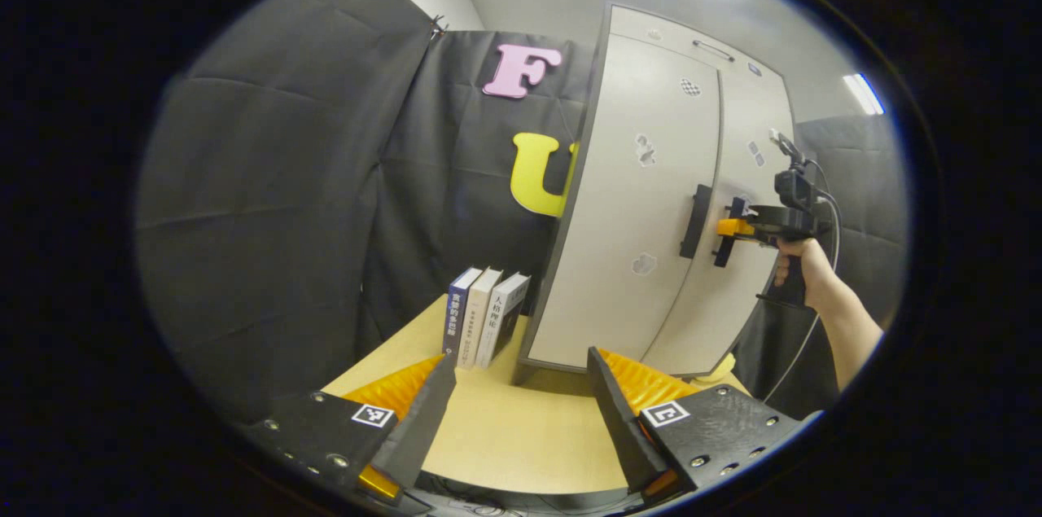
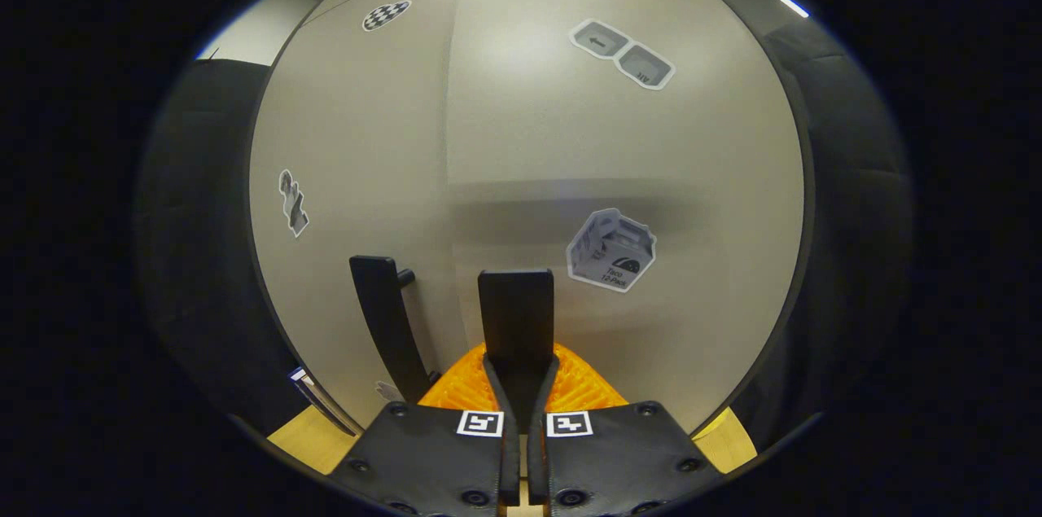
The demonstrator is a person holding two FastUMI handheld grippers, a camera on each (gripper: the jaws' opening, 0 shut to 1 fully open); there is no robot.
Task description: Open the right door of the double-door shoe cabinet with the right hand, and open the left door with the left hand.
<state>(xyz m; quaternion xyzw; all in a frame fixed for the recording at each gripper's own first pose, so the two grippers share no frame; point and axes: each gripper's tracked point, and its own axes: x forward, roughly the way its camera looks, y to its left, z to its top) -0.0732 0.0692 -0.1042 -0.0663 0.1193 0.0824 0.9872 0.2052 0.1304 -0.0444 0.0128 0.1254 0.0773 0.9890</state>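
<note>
Hand (image 1: 802, 265) holds right gripper (image 1: 727, 227) level, clamped on right door handle (image 2: 515, 322).

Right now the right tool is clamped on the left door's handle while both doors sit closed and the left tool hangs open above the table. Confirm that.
Not quite: the right tool is clamped on the right door's handle, not the left door's handle, as the right gripper view shows. The rest holds: both doors sit closed and the left tool hangs open above the table.
</note>
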